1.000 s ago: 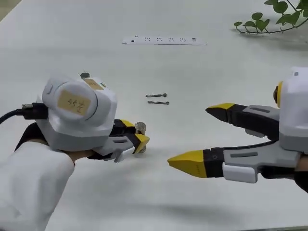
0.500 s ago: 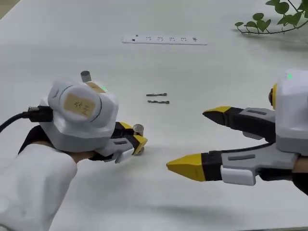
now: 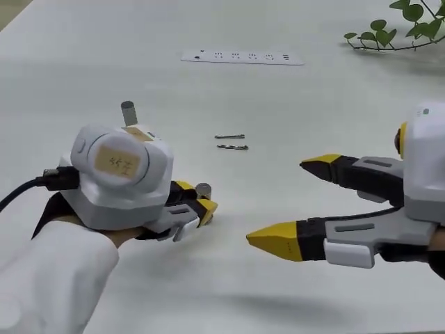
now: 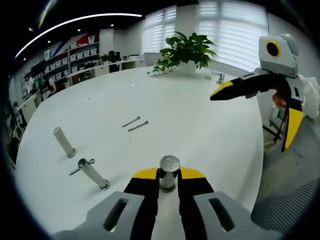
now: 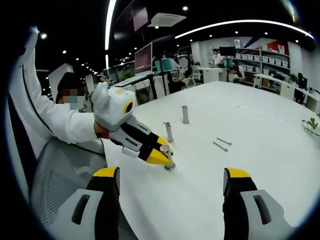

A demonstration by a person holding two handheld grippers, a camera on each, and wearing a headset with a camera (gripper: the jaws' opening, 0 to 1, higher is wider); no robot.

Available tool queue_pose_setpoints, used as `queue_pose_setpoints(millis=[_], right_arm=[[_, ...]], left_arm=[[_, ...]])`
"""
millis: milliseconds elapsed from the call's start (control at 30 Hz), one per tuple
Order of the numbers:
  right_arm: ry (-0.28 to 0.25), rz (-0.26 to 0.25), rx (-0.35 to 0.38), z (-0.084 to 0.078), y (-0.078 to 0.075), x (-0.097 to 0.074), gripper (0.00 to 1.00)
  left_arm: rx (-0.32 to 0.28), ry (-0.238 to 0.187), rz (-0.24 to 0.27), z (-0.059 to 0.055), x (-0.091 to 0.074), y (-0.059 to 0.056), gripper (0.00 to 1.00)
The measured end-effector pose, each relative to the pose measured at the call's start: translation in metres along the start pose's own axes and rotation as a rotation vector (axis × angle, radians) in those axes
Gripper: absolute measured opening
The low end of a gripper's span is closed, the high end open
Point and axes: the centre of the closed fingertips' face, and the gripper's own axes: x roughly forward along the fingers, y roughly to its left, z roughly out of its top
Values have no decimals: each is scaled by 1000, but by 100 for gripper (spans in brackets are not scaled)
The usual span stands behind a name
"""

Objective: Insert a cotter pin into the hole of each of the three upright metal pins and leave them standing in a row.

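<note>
Fig.: task roughly one-third done, by my reading. I am pinching near metal pin upright on table with left gripper, jaws pressed against its sides. Right gripper hovering nearby, jaws spread wide, carrying nothing. Middle pin apparently fitted with cotter pin; far pin standing bare. Two loose cotter pins lying beyond, awaiting insertion.

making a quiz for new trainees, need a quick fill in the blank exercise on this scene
1. The left gripper is ____ on a metal pin.
2. The right gripper has its jaws ____ and holds nothing.
3. ____ loose cotter pins lie on the table.
Missing words: shut; open; two
</note>
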Motion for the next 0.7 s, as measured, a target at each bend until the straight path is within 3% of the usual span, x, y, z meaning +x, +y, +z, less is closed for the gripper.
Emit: queue_pose_setpoints(millis=[100,200,300,400,633,700], right_arm=[[-15,-2,7,2,0,-2,83],[-7,-10,14,1,-2,-2,84],[-3,-13,16,-1,-2,-3,84],[9,-27,24,-3,-5,-3,86],[53,-41,17,-12,-8,-5,87],[68,-43,27,-16,-9,-5,88]], left_arm=[[2,2,-7,0,0,0,11],[98,2,-2,2,-2,1,10],[38,-19,-51,5,-6,-6,16],[89,-13,-85,6,-13,-11,25],[56,12,-215,-2,-42,-28,63],[70,-1,-212,-2,-49,-27,66]])
